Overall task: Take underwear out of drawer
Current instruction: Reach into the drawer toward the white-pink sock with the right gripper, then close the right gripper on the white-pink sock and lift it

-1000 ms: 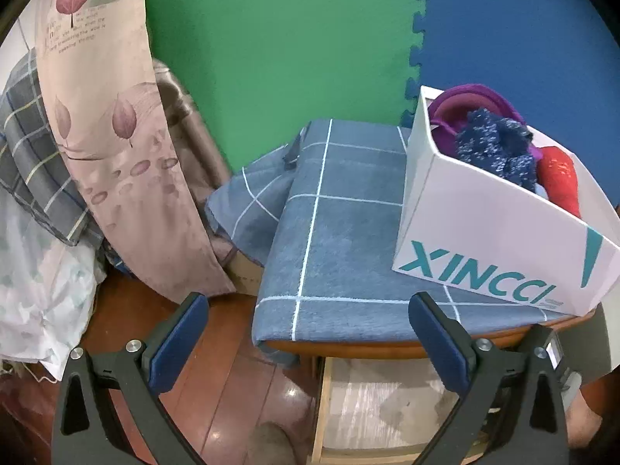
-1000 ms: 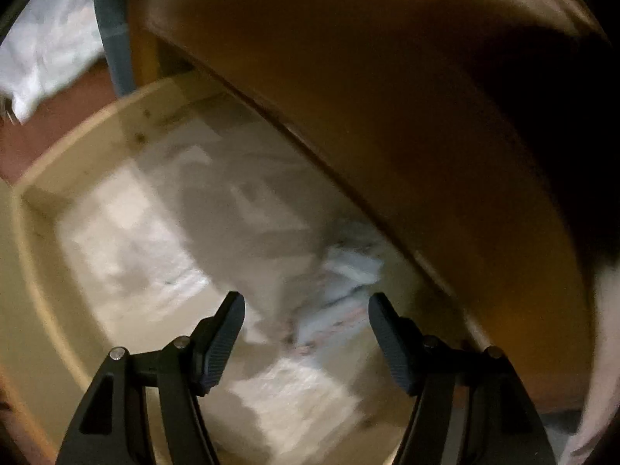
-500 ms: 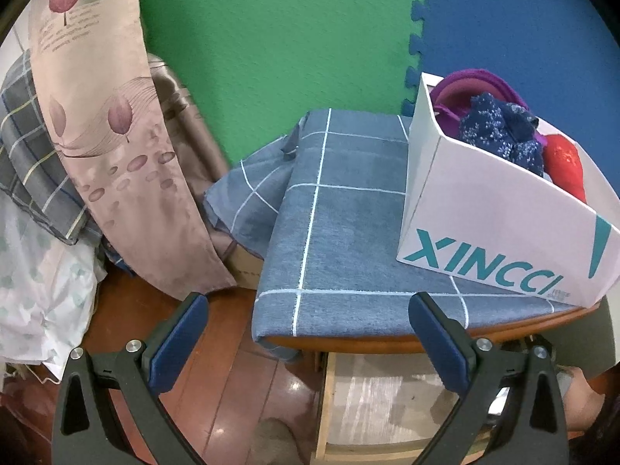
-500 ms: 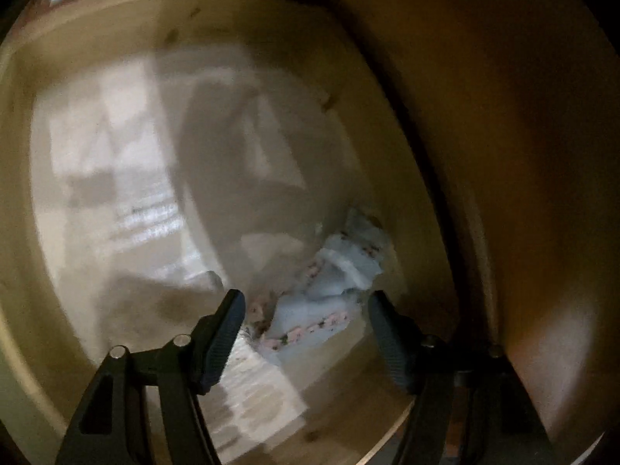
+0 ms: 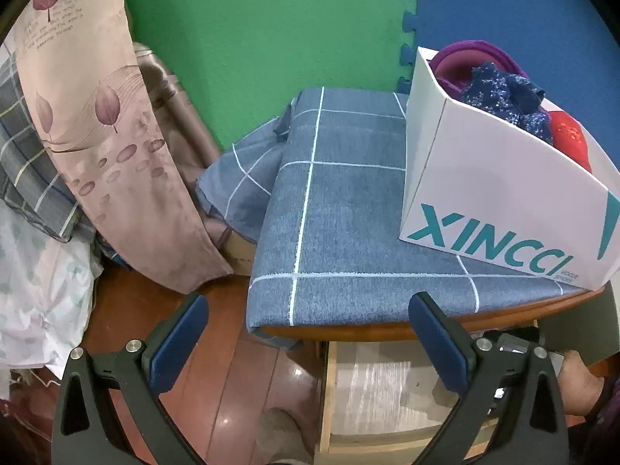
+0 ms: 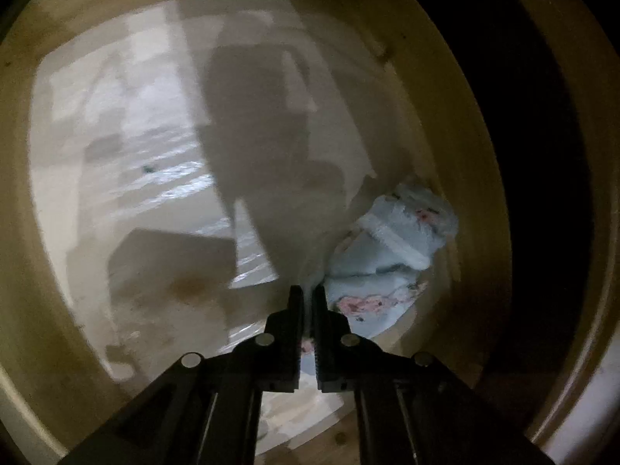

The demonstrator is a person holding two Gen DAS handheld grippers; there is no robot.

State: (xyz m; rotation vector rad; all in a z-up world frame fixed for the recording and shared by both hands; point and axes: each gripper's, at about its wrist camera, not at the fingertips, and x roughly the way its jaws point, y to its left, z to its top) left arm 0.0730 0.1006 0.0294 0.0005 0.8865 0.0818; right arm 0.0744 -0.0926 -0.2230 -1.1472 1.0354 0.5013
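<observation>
In the right wrist view, light blue underwear (image 6: 391, 255) with pink print lies bunched at the right side of the pale wooden drawer (image 6: 50, 271). My right gripper (image 6: 308, 298) is inside the drawer, shut on the left edge of the underwear, with cloth pinched between the fingers. In the left wrist view, my left gripper (image 5: 306, 345) is open and empty, held in front of the cabinet above the open drawer (image 5: 372, 395). The right gripper shows dimly at the drawer's right side in the left wrist view (image 5: 515, 348).
A blue checked cloth (image 5: 348, 209) covers the cabinet top. A white XINCCI box (image 5: 500, 201) with several garments stands on it at the right. Hanging curtains (image 5: 100, 124) and bedding are at the left, over a wooden floor (image 5: 232, 379). Green and blue foam mats form the back wall.
My right gripper moved deeper into the drawer and closed on the underwear; it was open before. The left gripper shifted only slightly.
</observation>
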